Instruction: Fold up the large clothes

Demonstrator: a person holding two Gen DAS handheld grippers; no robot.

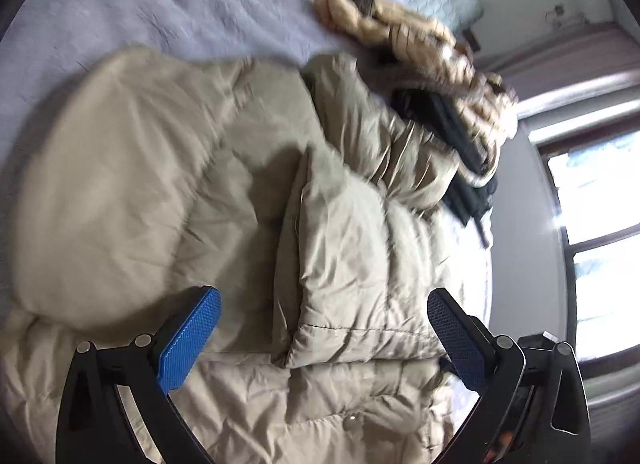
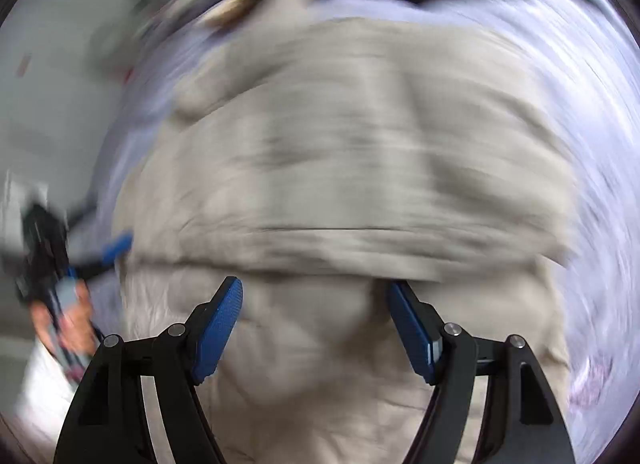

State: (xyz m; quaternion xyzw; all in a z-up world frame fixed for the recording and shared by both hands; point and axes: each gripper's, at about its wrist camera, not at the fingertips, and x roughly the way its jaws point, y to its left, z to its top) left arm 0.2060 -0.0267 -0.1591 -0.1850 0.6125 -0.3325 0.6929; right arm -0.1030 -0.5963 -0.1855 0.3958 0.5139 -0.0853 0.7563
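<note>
Lavender plush bed cover (image 1: 140,4), spread wide beneath everything. On it, a beige quilted coat (image 1: 248,184), puffy and partly folded, one panel doubled over its middle; sharp in the left wrist view, streaked by motion blur in the right wrist view (image 2: 360,136). Beyond the coat, a tan fur trim (image 1: 420,44) and dark lining (image 1: 460,136), near a bright window (image 1: 592,216). Left gripper (image 1: 324,328) above the coat's folded panel, jaws spread wide, blue pads clear of the fabric, nothing held. Right gripper (image 2: 316,328) likewise over the coat, jaws well apart, nothing between them. At the right view's left edge, a hand (image 2: 68,320) on the other gripper's handle.
</note>
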